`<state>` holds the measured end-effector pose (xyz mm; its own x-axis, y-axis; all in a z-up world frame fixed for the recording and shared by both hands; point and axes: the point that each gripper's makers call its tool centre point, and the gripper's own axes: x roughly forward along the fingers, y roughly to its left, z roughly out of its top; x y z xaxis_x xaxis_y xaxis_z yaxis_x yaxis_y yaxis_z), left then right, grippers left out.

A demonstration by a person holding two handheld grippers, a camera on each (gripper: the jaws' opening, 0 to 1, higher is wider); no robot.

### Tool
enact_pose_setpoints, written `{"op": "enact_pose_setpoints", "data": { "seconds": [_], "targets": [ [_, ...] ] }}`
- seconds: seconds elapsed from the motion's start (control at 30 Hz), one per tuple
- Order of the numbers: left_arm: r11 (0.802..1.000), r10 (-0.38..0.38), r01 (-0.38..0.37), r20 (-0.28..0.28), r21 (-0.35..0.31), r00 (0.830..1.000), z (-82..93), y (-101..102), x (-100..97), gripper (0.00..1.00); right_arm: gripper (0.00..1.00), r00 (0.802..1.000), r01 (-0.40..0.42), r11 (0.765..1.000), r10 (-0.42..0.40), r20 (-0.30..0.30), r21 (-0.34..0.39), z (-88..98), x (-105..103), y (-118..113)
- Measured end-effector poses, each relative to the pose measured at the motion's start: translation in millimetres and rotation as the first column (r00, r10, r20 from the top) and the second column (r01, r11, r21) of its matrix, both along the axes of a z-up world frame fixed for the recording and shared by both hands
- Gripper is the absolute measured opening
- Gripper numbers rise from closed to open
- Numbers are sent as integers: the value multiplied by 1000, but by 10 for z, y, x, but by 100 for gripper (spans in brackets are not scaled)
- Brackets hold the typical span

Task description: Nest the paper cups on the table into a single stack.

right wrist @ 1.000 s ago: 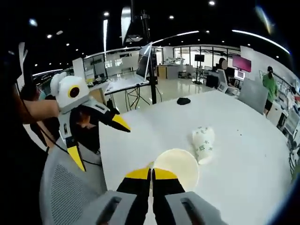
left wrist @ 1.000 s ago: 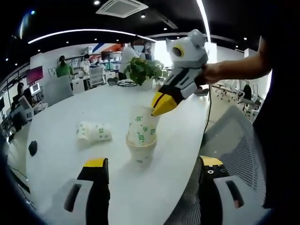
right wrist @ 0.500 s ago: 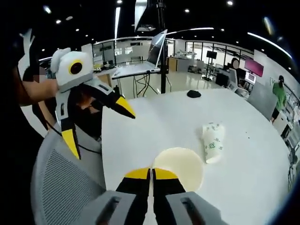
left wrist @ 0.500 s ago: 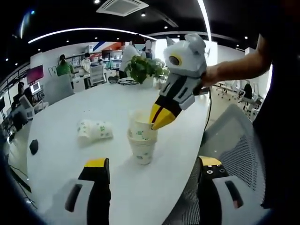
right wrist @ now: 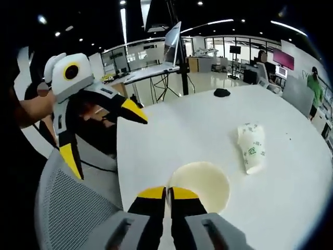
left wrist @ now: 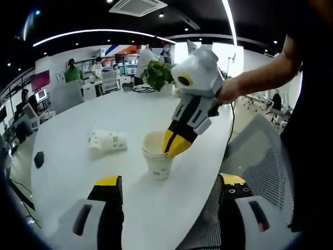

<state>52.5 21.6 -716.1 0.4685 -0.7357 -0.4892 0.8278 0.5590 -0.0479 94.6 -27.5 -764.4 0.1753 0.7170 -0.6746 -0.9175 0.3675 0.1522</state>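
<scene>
Cups: stack (left wrist: 157, 157), one loose cup (left wrist: 107, 141)

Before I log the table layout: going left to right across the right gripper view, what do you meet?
Left gripper, held open over the mesh chair → upright cup stack, its rim pinched by the right gripper → paper cup lying on its side.

White table (left wrist: 78, 130): upright cup stack (left wrist: 157, 156), toppled cup (left wrist: 106, 141), dark object (left wrist: 38, 159), perhaps mouse.

Bright ceiling strip lights (left wrist: 83, 35) glare overhead; the white surface (right wrist: 171, 135) shines, edges bend, distant office soft.
</scene>
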Motion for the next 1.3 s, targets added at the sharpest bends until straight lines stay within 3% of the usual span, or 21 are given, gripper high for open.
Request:
{"op": "enact_pose_setpoints", "data": {
  "seconds": [0.3,0.43,0.77,0.93,1.3],
  "targets": [
    [1000,10,-10,3,11,1000,22,44,47,73,4,999,23,999,-22,-24,24,-6,-4,-3],
    [1000,11,-11,6,18,1000,38,50,94,72,7,999,32,999,-31,-6,41,37,24,-10],
    [999,13,-14,11,39,1000,33,25,310,69,21,990,139,980,-143,17,144,307,75,-133],
    [999,-13,11,31,52,999,63,-28,508,70,36,970,232,955,-241,32,186,397,151,-331],
    [990,-103,96,67,102,992,80,-142,929,69,60,929,339,909,-364,69,243,495,198,-748]
  ]
}}
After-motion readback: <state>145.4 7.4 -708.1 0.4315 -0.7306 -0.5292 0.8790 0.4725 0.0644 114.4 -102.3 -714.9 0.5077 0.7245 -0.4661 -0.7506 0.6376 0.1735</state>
